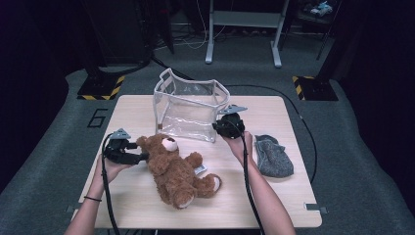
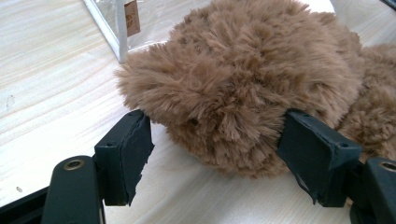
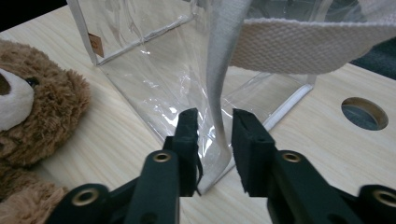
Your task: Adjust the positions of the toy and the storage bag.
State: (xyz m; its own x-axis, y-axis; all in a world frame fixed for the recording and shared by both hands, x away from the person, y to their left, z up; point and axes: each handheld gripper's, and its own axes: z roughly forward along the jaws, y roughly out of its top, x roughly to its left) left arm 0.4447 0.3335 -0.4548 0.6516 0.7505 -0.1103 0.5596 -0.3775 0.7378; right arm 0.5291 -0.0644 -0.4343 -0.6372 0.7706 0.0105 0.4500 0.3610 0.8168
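Brown bear (image 1: pixel 173 169) lies on the counter (image 1: pixel 274 196) before the clear bag (image 1: pixel 188 105); our left tongs (image 2: pixel 212 154) stand wide around its head, not yet pressing. Right tongs (image 3: pixel 215 140), narrow, straddle the bag's corner edge without quite pinching, so we should close there firmly before lifting the bear.

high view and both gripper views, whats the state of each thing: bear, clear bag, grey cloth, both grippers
teddy bear: lying on the table, head between the left jaws
clear bag: upright, top open, nothing seen inside
grey cloth: lying crumpled on the table, untouched
left gripper: open, jaws either side of the bear's head, pads not pressing
right gripper: jaws narrowed around the bag's white corner edge, gaps still visible
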